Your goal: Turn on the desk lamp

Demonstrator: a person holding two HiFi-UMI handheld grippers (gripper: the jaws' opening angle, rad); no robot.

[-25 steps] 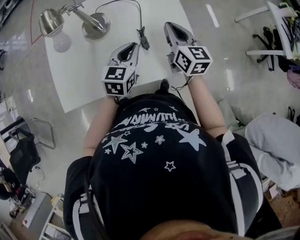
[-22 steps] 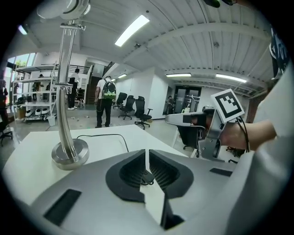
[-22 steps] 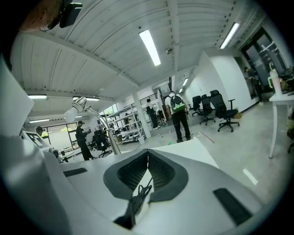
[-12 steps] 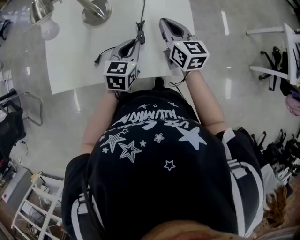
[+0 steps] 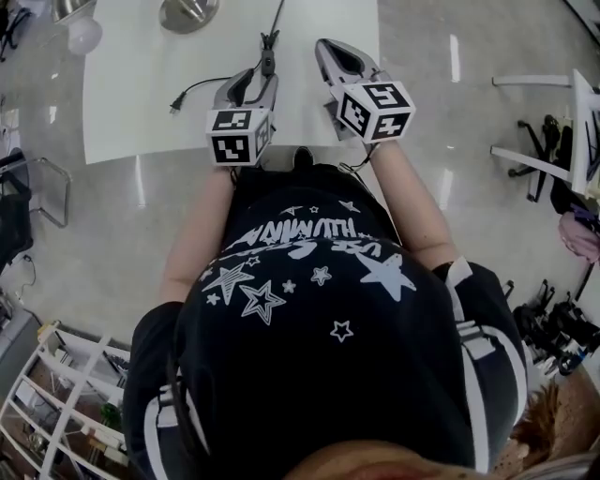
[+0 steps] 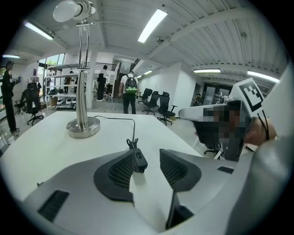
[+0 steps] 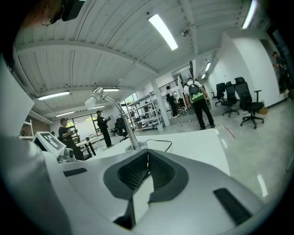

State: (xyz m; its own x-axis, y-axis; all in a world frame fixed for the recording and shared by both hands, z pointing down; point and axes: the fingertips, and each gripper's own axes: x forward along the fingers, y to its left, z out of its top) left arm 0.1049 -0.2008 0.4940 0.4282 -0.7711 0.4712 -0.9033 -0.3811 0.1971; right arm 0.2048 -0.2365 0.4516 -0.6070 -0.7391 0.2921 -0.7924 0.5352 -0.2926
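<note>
The desk lamp's round metal base (image 6: 83, 127) and pole stand at the far side of the white table (image 5: 131, 112), and its white bulb (image 6: 66, 10) hangs above them. Its black cord runs to an inline switch (image 6: 139, 160), which lies on the table between the pads of my left gripper (image 6: 149, 153), close to the left pad. The left jaws are opening, and no pad presses on the switch. In the head view the switch (image 5: 267, 64) lies just past my left gripper (image 5: 255, 82). My right gripper (image 7: 148, 153) hovers beside it, shut and empty.
The cord's plug (image 5: 175, 103) lies loose on the table's left part. The lamp base (image 5: 187, 11) sits at the table's far edge. Office chairs (image 6: 156, 104) and people stand beyond the table. A chair (image 5: 19, 211) stands left of the table.
The cord and switch have slid left and nearer, and the plug has come into view on the table. My left gripper closed in on the switch. The view has swung, so the lamp sits higher.
</note>
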